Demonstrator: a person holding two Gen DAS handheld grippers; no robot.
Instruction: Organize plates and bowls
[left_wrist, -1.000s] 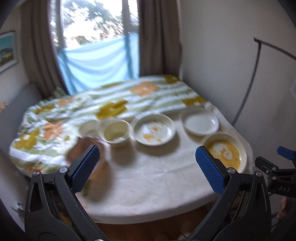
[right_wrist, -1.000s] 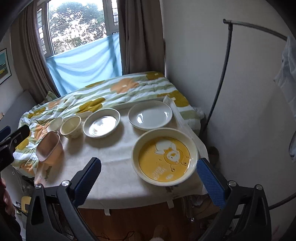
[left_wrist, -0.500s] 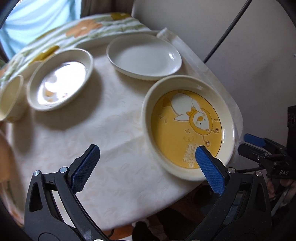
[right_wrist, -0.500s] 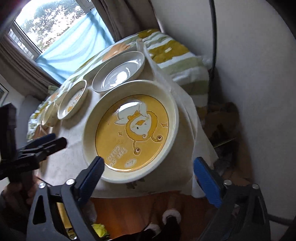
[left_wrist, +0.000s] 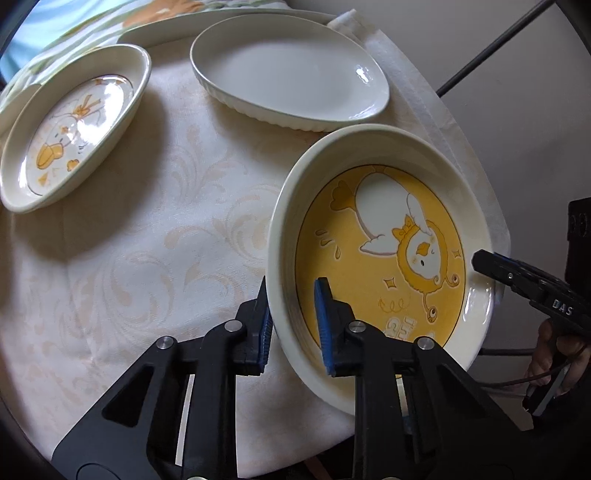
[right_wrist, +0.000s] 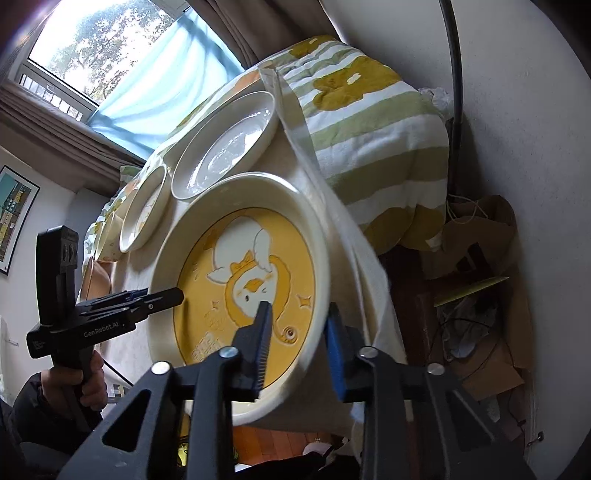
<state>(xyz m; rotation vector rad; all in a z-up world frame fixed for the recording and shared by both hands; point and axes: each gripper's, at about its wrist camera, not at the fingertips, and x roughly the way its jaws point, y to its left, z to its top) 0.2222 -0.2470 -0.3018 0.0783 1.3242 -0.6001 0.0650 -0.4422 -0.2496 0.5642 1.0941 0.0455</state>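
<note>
The small bowls at the far left are cut off and blurred. Both grippers have just closed on the yellow plate's (left_wrist: 373, 254) rim — left gripper (left_wrist: 293, 325) near-left, right gripper (right_wrist: 297, 341) near-right — angled steeply down. It sits at the counter's (left_wrist: 147, 258) near right edge, beside a wall.

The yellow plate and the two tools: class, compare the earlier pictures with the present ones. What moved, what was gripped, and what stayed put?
Both tools came down from a wide view of the table to the yellow plate. Their jaws have just been closing: the left tool now clamps the plate's near-left rim, the right tool the opposite rim. The white plate and the duck plate stayed where they were on the tablecloth.
</note>
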